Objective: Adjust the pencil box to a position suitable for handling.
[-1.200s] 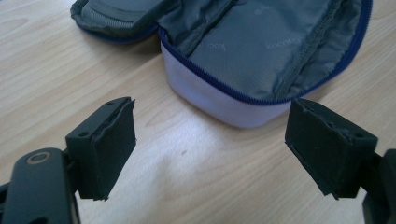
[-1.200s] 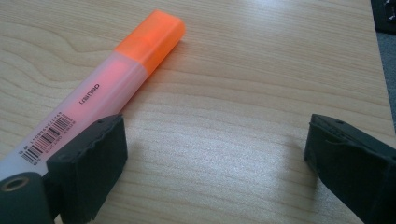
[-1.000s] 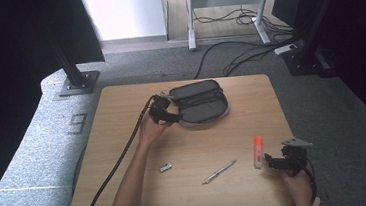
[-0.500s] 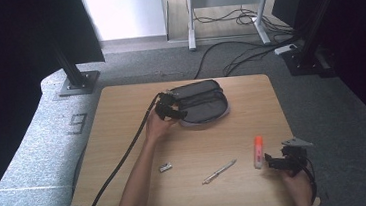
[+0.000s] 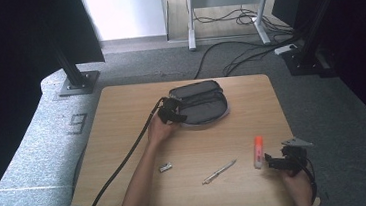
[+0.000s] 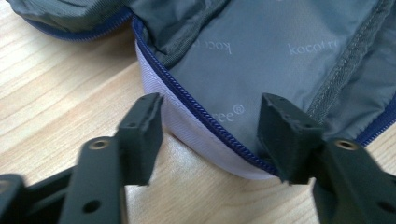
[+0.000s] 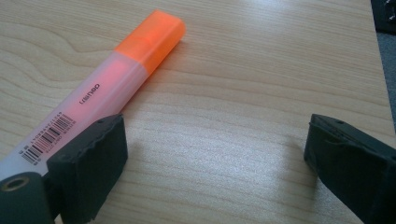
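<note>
Left gripper view: pencil case [image 6: 280, 60] cut off at top and right edges; the printed lettering on its lining is partly covered. Right gripper view: highlighter [image 7: 107, 88] lower end hidden behind one of the fingers [image 7: 91, 170]. High view: small metal item [image 5: 165, 168] on desk [image 5: 121, 113] too small to identify.
</note>
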A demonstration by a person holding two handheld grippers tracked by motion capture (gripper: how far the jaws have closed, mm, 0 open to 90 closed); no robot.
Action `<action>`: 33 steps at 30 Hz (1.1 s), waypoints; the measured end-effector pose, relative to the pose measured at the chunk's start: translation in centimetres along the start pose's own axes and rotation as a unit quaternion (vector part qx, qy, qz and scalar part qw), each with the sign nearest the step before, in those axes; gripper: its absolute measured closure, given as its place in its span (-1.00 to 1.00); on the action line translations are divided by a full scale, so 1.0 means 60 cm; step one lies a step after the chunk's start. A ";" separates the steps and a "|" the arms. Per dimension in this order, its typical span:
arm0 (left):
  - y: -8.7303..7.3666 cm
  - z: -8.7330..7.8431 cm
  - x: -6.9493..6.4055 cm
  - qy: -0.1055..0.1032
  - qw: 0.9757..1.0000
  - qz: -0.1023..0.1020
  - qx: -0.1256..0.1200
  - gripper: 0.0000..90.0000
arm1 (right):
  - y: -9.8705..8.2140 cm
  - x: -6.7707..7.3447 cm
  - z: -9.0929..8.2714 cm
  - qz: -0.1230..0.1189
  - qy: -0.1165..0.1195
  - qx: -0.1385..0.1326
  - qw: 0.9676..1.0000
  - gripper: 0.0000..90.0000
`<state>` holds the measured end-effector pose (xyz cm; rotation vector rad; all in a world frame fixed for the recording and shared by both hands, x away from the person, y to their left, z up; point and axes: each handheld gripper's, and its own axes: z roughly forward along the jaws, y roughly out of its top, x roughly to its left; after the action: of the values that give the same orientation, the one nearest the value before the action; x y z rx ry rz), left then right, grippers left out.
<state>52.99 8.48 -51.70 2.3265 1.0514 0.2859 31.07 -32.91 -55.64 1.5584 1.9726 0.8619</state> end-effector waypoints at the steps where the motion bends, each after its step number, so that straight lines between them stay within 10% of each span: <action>1: -0.001 0.000 0.000 0.001 1.000 0.000 0.002 -0.01 | 0.000 0.000 0.000 0.000 0.000 0.000 1.000 -0.87; 33: -0.077 -0.049 -0.006 -0.025 1.000 -0.005 0.003 0.36 | 0.000 0.000 0.000 0.000 0.000 0.000 1.000 -0.87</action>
<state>48.67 11.85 -51.96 2.3214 1.0401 0.2200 31.07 -32.91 -55.64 1.5586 1.9724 0.8618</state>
